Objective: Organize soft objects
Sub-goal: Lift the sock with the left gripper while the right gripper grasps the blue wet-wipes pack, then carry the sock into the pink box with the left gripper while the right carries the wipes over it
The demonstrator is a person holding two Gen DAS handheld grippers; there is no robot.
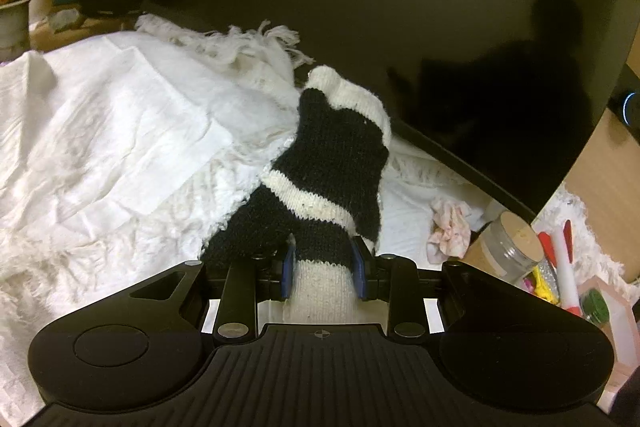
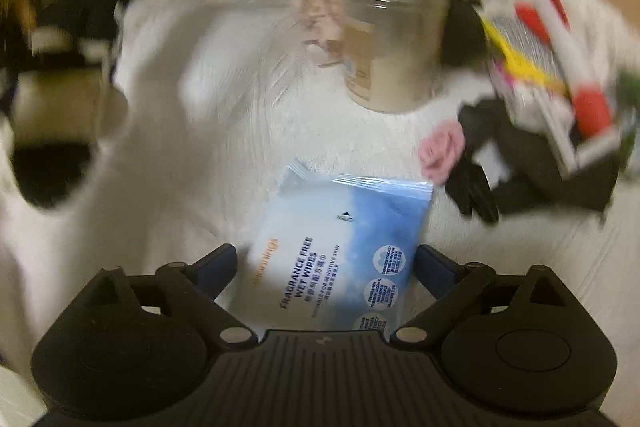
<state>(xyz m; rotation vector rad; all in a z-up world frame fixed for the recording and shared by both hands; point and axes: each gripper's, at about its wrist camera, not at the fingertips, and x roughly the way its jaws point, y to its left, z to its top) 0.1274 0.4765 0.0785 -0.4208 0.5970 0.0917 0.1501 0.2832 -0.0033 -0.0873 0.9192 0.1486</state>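
Left wrist view: the left tool is clamped on a black-and-white knitted sock, whose lower end is hidden behind the tool body, with white cloth beyond to its left. Right wrist view is heavily blurred: the right tool stands wide, a wet wipes pack between its fingers untouched, a clear jar ahead.

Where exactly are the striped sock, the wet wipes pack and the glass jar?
striped sock (image 1: 332,155), left wrist view, on its wide black band.
wet wipes pack (image 2: 340,247), right wrist view, middle of its printed face.
glass jar (image 2: 394,39), right wrist view, on its clear side wall.
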